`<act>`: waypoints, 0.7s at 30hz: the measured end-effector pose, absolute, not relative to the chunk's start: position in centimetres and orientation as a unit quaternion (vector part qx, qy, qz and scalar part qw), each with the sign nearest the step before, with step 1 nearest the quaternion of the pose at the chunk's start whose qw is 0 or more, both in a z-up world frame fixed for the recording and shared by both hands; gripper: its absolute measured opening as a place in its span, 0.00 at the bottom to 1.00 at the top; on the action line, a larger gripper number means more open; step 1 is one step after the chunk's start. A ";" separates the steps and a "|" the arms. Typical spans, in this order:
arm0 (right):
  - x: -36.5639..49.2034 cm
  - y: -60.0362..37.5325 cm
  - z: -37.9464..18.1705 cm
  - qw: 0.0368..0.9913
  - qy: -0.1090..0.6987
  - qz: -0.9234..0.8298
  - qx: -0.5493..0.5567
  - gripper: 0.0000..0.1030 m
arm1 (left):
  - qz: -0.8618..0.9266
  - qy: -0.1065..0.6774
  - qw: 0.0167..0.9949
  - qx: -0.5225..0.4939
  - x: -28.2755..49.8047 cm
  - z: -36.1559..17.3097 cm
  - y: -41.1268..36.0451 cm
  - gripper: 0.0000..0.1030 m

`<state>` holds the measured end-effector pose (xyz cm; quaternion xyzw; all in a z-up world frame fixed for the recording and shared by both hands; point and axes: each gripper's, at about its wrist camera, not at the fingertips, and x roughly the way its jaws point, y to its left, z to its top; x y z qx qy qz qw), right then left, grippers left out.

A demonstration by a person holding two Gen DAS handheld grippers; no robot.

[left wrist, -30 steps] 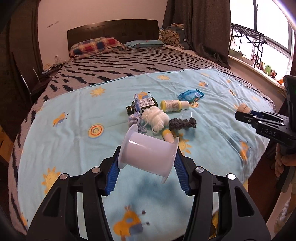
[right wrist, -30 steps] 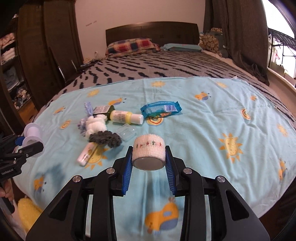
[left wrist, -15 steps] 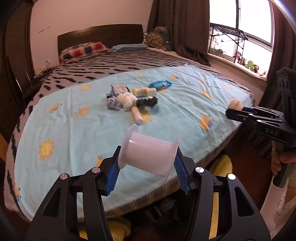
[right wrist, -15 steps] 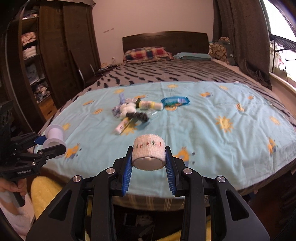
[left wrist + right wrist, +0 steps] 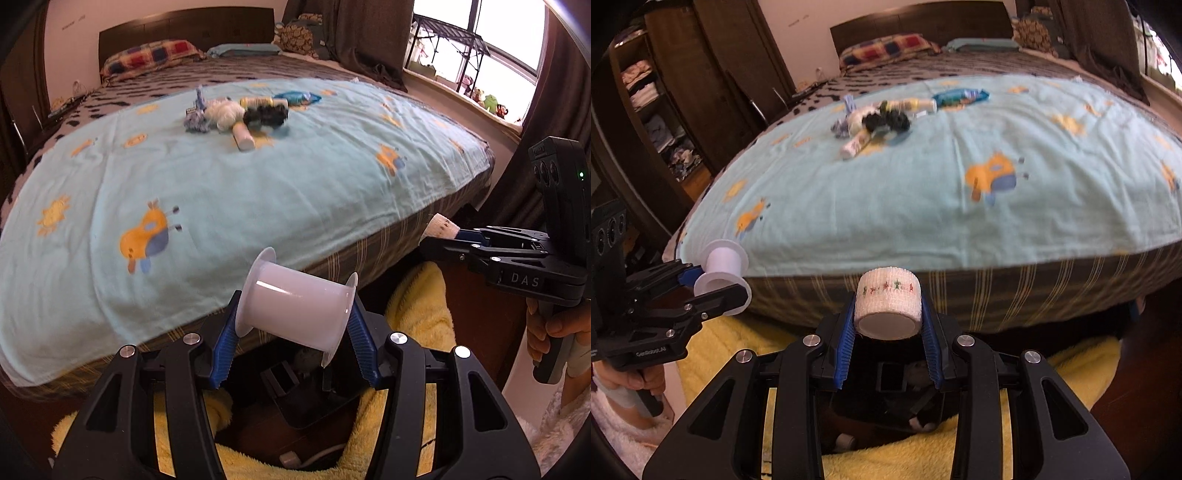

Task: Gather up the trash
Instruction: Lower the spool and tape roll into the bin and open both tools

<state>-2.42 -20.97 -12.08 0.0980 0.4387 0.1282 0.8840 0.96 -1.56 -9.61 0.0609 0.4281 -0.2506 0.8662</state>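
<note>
My left gripper [image 5: 293,325] is shut on a white plastic spool [image 5: 295,304], held crosswise just past the bed's front edge. My right gripper [image 5: 888,325] is shut on a white bandage roll [image 5: 888,306] with small coloured stars. Each gripper shows in the other's view: the right gripper [image 5: 439,234] with the roll [image 5: 439,227] to the right, the left gripper [image 5: 716,273] with the spool [image 5: 722,266] to the left. Below both grippers sits a dark bin [image 5: 306,402] [image 5: 890,398] on the floor with a few items inside. More trash [image 5: 240,114] [image 5: 879,118] lies far back on the blue sheet.
The pile holds a yellow bottle [image 5: 258,100], a blue wrapper [image 5: 297,98], a black scrunchie [image 5: 266,114], white yarn [image 5: 223,112] and a tube [image 5: 243,137]. Yellow towel [image 5: 417,306] surrounds the bin. A wardrobe [image 5: 665,92] stands left, a window sill [image 5: 480,96] right. A hand [image 5: 554,325] holds the right gripper.
Both grippers have drawn back from over the bed and sunk past its front edge, tilting down, each keeping its item. The floor, yellow towel and dark bin have come into view.
</note>
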 end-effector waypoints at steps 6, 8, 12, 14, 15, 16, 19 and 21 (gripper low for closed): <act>-2.6 -20.2 -15.2 0.867 0.474 0.119 0.094 0.33 | -0.268 0.469 0.838 0.079 0.4 -13.7 -2.6 0.50; -2.7 -20.0 -16.1 0.861 0.485 0.119 0.090 0.33 | -0.269 0.485 0.827 0.087 0.4 -15.5 -2.9 0.50; -2.6 -19.6 -18.2 0.850 0.507 0.113 0.086 0.33 | -0.269 0.510 0.812 0.088 0.6 -18.2 -3.1 0.50; -2.6 -19.4 -19.1 0.845 0.517 0.108 0.082 0.33 | -0.269 0.521 0.805 0.089 0.8 -19.5 -3.2 0.50; -2.6 -19.3 -19.7 0.843 0.521 0.106 0.083 0.33 | -0.270 0.524 0.803 0.090 0.8 -19.9 -3.3 0.50; -2.6 -19.2 -20.3 0.840 0.526 0.103 0.083 0.33 | -0.270 0.528 0.800 0.092 0.8 -20.4 -3.4 0.50; -2.3 -18.7 -21.9 0.833 0.538 0.096 0.081 0.33 | -0.269 0.543 0.790 0.096 0.9 -21.9 -3.8 0.50; -2.2 -18.5 -22.8 0.829 0.545 0.095 0.084 0.33 | -0.269 0.553 0.783 0.098 1.0 -22.9 -4.0 0.50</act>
